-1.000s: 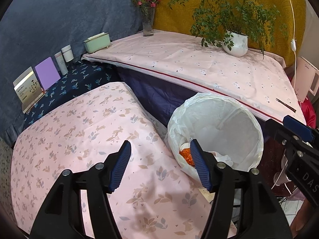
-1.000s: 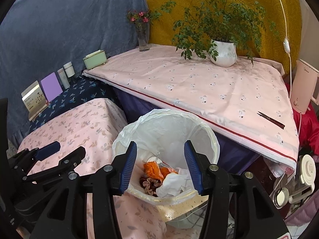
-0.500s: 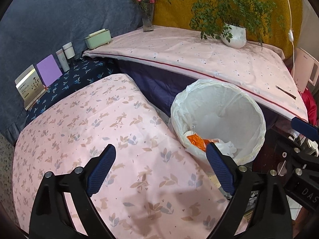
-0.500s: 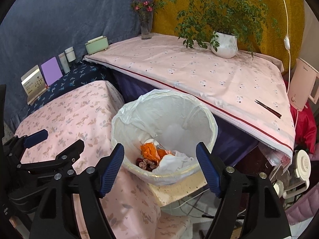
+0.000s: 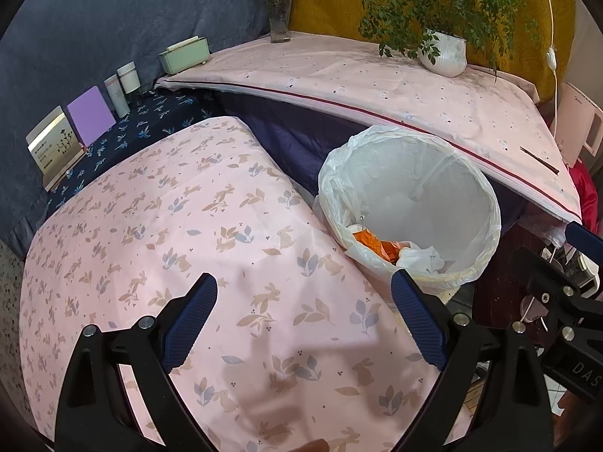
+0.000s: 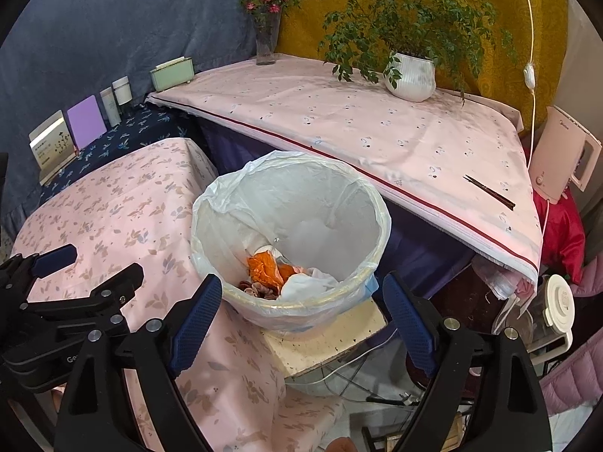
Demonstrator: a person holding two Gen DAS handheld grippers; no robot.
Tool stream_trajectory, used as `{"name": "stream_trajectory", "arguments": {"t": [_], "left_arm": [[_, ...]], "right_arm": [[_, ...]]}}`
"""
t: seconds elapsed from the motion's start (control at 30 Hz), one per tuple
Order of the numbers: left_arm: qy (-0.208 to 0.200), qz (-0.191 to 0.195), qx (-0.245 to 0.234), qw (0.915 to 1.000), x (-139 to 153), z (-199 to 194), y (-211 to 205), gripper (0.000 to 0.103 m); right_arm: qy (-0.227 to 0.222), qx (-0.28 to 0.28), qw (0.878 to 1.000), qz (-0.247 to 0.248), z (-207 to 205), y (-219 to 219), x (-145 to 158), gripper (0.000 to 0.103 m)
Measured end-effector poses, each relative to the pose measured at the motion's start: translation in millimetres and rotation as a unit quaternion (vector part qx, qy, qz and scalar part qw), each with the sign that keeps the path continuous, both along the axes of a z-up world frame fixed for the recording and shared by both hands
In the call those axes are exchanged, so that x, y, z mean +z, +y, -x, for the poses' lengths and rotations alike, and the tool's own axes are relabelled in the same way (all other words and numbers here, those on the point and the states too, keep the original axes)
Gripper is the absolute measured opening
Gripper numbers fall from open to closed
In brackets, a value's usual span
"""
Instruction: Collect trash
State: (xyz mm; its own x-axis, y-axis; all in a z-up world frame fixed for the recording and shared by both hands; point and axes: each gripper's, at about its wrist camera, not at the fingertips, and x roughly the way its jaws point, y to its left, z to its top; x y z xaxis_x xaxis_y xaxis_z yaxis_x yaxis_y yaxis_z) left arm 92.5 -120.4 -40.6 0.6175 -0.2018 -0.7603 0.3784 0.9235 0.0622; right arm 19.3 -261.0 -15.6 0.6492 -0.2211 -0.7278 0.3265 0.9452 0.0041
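Observation:
A bin [image 6: 339,290] lined with a white plastic bag stands on a low stool. It holds an orange wrapper [image 6: 264,267], crumpled white tissue [image 6: 305,286] and some brownish scraps. My right gripper [image 6: 301,280] hovers just before the bin's near rim; its jaws are opening and grip nothing. In the left wrist view the bin [image 5: 414,188] lies ahead to the right, with the orange wrapper [image 5: 373,243] visible inside. My left gripper [image 5: 303,278] hangs wide open and empty over the rabbit-print pink cloth [image 5: 188,245].
A pink-clothed table [image 6: 377,124] behind the bin carries a potted plant [image 6: 410,75], a flower vase [image 6: 265,45], a green box [image 6: 171,71] and dark chopsticks [image 6: 490,192]. A kettle [image 6: 561,165] stands at right. Bottles and cards line the dark floral ledge [image 5: 150,116] at left.
Both pairs of jaws have spread from roughly half shut to wide apart. The bin now sits a little higher in both views, and more of the pink cloth and stool shows below.

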Motion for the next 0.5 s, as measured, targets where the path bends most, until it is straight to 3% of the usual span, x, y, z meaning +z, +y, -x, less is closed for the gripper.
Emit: {"name": "stream_trajectory", "arguments": {"t": [0.5], "left_arm": [[-0.012,-0.003,0.005,0.9999,1.2,2.6,0.8,0.089]], "right_arm": [[0.004,-0.007,1.0,-0.005,2.2,1.7,-4.5,0.084]]}}
